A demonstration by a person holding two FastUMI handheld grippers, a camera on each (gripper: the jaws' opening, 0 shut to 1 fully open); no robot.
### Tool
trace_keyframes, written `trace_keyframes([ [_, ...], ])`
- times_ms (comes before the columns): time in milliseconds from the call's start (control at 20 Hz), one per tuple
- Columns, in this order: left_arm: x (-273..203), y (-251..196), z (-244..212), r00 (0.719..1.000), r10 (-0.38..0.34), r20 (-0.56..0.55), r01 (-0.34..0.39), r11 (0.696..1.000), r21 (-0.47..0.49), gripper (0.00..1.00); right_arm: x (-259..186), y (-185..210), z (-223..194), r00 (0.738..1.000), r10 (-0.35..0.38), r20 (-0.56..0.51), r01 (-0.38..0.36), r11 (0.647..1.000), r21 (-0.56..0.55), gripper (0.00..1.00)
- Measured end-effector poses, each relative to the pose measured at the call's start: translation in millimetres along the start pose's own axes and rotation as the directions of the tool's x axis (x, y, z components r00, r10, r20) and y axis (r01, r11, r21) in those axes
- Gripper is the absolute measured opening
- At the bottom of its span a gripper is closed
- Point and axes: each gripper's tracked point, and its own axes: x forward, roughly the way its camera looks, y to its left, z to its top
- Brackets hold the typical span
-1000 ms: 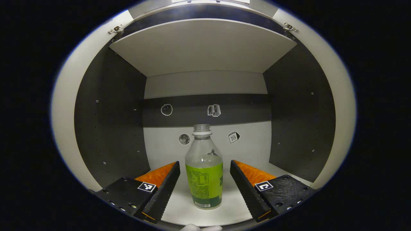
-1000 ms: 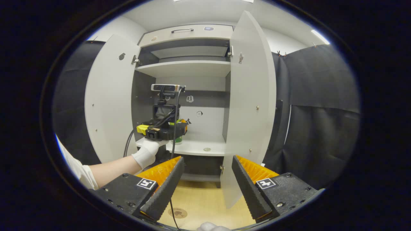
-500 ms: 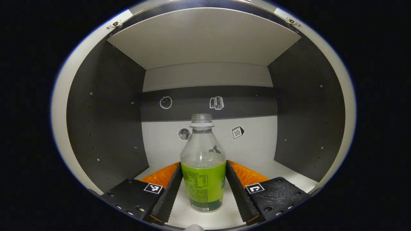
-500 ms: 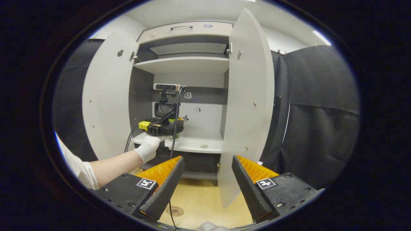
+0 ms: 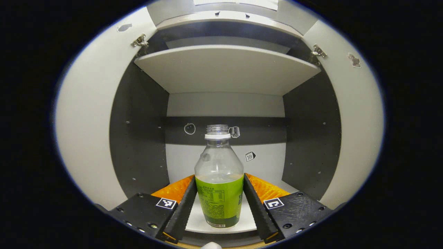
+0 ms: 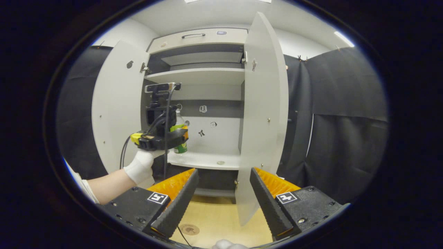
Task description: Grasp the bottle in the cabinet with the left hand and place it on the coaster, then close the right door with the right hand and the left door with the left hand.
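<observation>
Left gripper clamped on the upright bottle, both fingers pressing its label; right gripper parted, holding nothing.

Bottle: clear glossy plastic, uncapped, with a smooth green printed label wrap.
Cabinet: smooth matt board, dark inside walls, pale shelf.
Doors: pale matt laminate; small shiny metal hinges.
Left gripper: matt plastic body, ridged inner finger faces.
Glove: soft white cloth.
Floor: light wood-look, low sheen.
Coaster: flat, matt, round.
Booth wall: matt black cloth.
</observation>
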Motion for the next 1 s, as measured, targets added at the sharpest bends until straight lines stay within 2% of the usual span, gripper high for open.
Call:
trace_keyframes([
  [300,-83,-3,9,0.999,-0.040,0.021,0.039,0.998,0.039,0.76,-13,-5,-8,1.000,-0.007,0.003,0.007,1.000,0.027,0.98],
  [600,-156,-17,-2,0.994,-0.108,0.019,0.108,0.994,0.009,0.76,-29,-13,-26,0.999,-0.039,-0.007,0.039,0.999,0.021,0.98],
  [750,-189,-23,-19,0.990,-0.138,0.014,0.139,0.990,-0.021,0.77,-37,-23,-31,0.998,-0.059,-0.009,0.059,0.998,0.028,0.98],
  [900,-211,-27,-54,0.986,-0.166,-0.023,0.166,0.986,-0.003,0.76,-43,-33,-31,0.996,-0.090,-0.006,0.090,0.996,0.028,0.97],
  [950,-219,-31,-67,0.983,-0.183,-0.029,0.183,0.983,-0.002,0.80,-45,-36,-32,0.995,-0.097,-0.008,0.097,0.995,0.026,0.98],
  [1000,-225,-34,-77,0.979,-0.200,-0.028,0.200,0.980,0.002,0.76,-46,-37,-32,0.995,-0.101,-0.010,0.102,0.995,0.023,0.98],
])
